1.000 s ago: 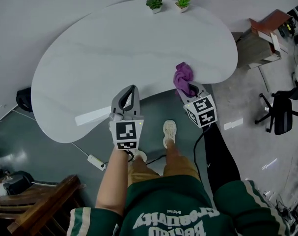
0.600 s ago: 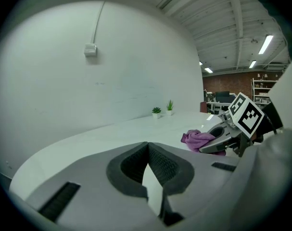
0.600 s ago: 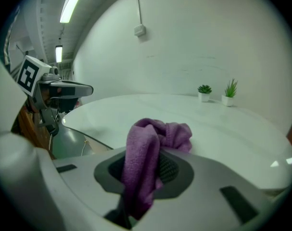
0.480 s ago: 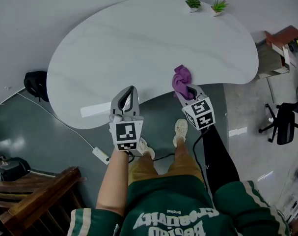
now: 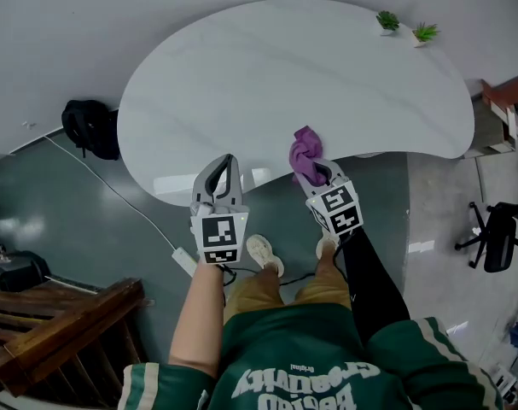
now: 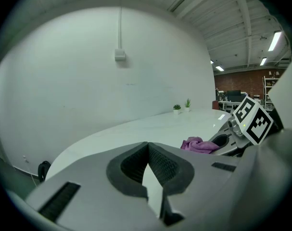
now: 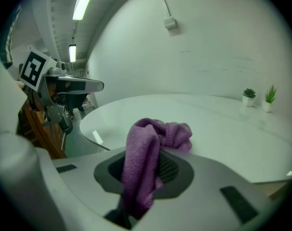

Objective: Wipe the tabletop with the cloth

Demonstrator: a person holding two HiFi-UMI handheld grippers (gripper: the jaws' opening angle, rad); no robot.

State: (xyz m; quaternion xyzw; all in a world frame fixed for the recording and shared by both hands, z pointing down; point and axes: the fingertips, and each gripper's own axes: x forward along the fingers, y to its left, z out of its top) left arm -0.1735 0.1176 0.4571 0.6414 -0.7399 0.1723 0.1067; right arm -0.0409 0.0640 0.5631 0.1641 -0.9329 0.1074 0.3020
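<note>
A bunched purple cloth (image 5: pixel 306 155) (image 7: pixel 150 148) (image 6: pixel 199 145) is pinched in my right gripper (image 5: pixel 317 170) (image 7: pixel 153 170), which is shut on it at the near edge of the white kidney-shaped tabletop (image 5: pixel 276 84) (image 7: pixel 222 124) (image 6: pixel 150 129). The cloth's free end rests over the table's edge. My left gripper (image 5: pixel 222 170) (image 6: pixel 147 165) is shut with nothing between its jaws, held just off the near edge of the table, left of the right gripper.
Two small potted plants (image 5: pixel 404 29) (image 7: pixel 259 99) (image 6: pixel 182 107) stand at the table's far right end. A black bag (image 5: pixel 90 128) lies on the floor at the left. A wooden chair (image 5: pixel 62 331) is at the lower left, an office chair (image 5: pixel 493 229) at the right.
The view has swung so the table sits further right and nearer. My right gripper with the cloth has moved left and up towards the table's edge. The left gripper has kept its place.
</note>
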